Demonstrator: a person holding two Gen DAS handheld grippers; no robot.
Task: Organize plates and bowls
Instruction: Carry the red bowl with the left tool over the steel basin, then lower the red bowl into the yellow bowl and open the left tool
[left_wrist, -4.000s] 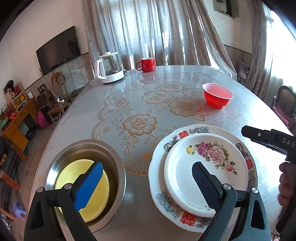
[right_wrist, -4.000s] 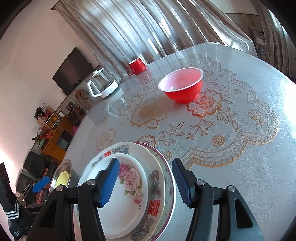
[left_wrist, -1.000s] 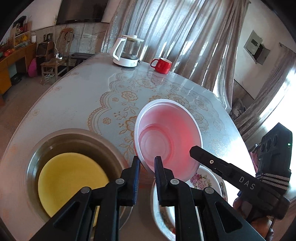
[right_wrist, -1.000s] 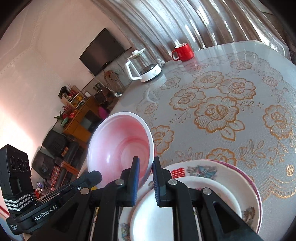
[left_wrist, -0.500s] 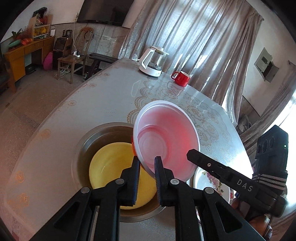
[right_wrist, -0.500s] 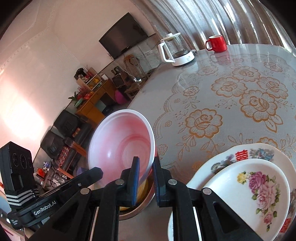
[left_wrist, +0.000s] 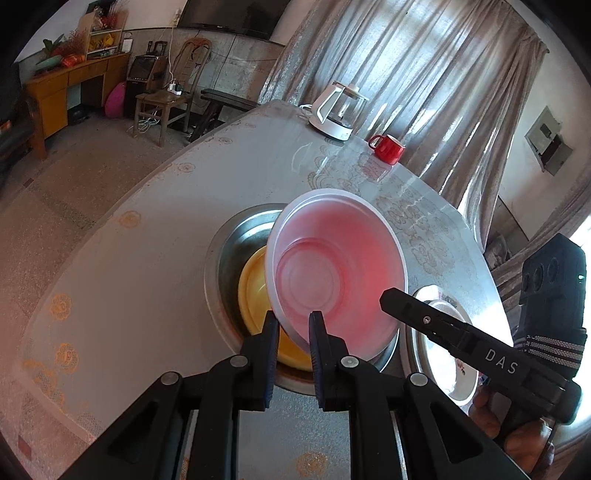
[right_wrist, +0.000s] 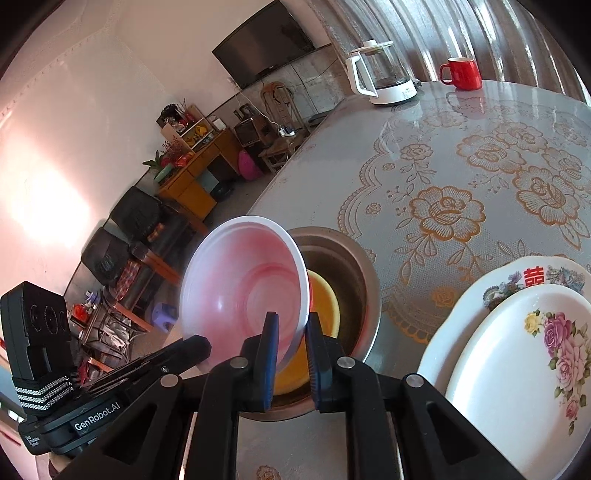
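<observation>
Our left tool (left_wrist: 291, 332) pinches the near rim of the red plastic bowl with a white rim (left_wrist: 338, 275), and our right tool (right_wrist: 290, 334) pinches the same bowl's rim from the other side. Between them we hold the bowl tilted above the round stainless-steel basin (left_wrist: 236, 236), which has a yellow bowl (left_wrist: 253, 295) lying in it on the bench (left_wrist: 122, 280). The left wrist view shows the right tool's black body and the hand under it, with only a sliver of the stacked plates. The right wrist view shows those fully: a small white plate with pink flowers (right_wrist: 517, 373) lying on a larger floral plate with red characters (right_wrist: 491, 291), just beside the basin. Far across the bench stand a white-based glass kettle (right_wrist: 384, 74) and a red mug (right_wrist: 461, 74).
</observation>
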